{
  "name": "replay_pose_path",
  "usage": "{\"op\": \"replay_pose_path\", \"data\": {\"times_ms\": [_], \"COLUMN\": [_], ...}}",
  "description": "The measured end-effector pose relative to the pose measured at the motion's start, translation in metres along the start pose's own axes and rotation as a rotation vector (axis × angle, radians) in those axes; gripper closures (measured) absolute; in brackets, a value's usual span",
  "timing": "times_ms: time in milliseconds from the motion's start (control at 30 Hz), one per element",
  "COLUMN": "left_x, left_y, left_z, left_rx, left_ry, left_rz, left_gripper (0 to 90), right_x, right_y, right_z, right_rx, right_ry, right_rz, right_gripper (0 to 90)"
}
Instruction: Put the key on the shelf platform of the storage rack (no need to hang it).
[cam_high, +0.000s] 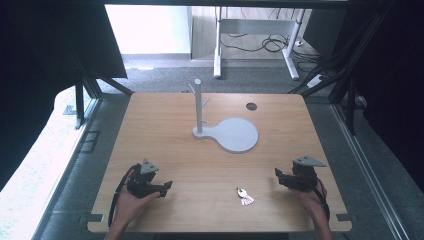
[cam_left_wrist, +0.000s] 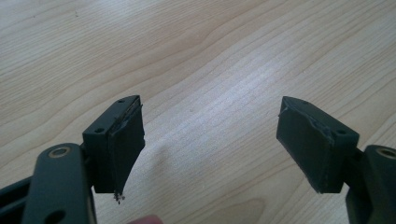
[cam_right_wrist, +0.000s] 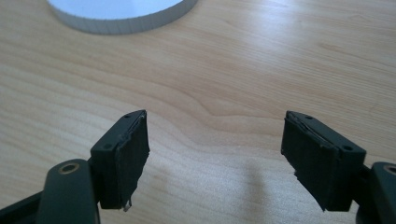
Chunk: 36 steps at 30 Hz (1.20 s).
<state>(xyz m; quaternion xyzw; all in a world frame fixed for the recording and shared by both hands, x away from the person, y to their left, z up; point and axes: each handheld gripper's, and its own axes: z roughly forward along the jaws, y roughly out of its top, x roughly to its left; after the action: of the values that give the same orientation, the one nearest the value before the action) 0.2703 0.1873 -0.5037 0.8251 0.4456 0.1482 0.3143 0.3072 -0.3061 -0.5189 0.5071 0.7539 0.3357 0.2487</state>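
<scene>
The small bunch of silver metal keys (cam_high: 244, 196) lies flat on the light wooden table (cam_high: 175, 125), in the lower middle of the high view, between my two grippers and a little nearer to the right one. My right gripper (cam_high: 283, 176) stands wide apart and empty; my left gripper (cam_high: 165, 187) is wide and empty too. In the upper middle stands the grey stand with a peg post and round base (cam_high: 239, 135). I judge the pick-up is not yet begun: next I must bring one gripper down over the keys.
</scene>
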Motion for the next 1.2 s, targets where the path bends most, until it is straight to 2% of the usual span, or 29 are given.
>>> {"op": "replay_pose_path", "data": {"times_ms": [167, 233, 500, 667, 967, 1133, 1200], "left_x": [0.0, -0.001, -0.002, -0.003, -0.002, -0.003, -0.002], "left_y": [0.0, 0.0, 0.0, 0.001, 0.001, 0.001, 0.001], "left_z": [0.001, 0.001, 0.002, 0.002, 0.0, -0.003, -0.005], "left_rx": [0.004, 0.004, 0.007, 0.008, 0.006, 0.004, -0.002], "left_ry": [-0.003, -0.001, -0.005, -0.006, -0.01, -0.009, -0.01], "left_rz": [-0.001, -0.001, 0.004, 0.004, 0.004, -0.003, 0.0], "left_gripper": [23.6, 23.6, 23.6, 23.5, 23.4, 23.4, 23.4], "right_x": [0.002, 0.004, 0.004, 0.006, 0.011, 0.014, 0.016], "right_y": [-0.003, -0.004, -0.006, -0.006, -0.002, 0.001, 0.002], "right_z": [0.004, 0.005, 0.006, 0.005, -0.001, -0.008, -0.012], "right_rx": [0.038, 0.053, 0.056, 0.071, 0.057, 0.046, 0.05], "right_ry": [0.025, 0.008, 0.025, 0.039, 0.064, 0.132, 0.143], "right_rz": [-0.059, -0.08, -0.07, -0.082, -0.088, -0.058, -0.07], "right_gripper": [20.8, 21.7, 25.0, 27.0, 30.3, 32.2, 33.3]}}
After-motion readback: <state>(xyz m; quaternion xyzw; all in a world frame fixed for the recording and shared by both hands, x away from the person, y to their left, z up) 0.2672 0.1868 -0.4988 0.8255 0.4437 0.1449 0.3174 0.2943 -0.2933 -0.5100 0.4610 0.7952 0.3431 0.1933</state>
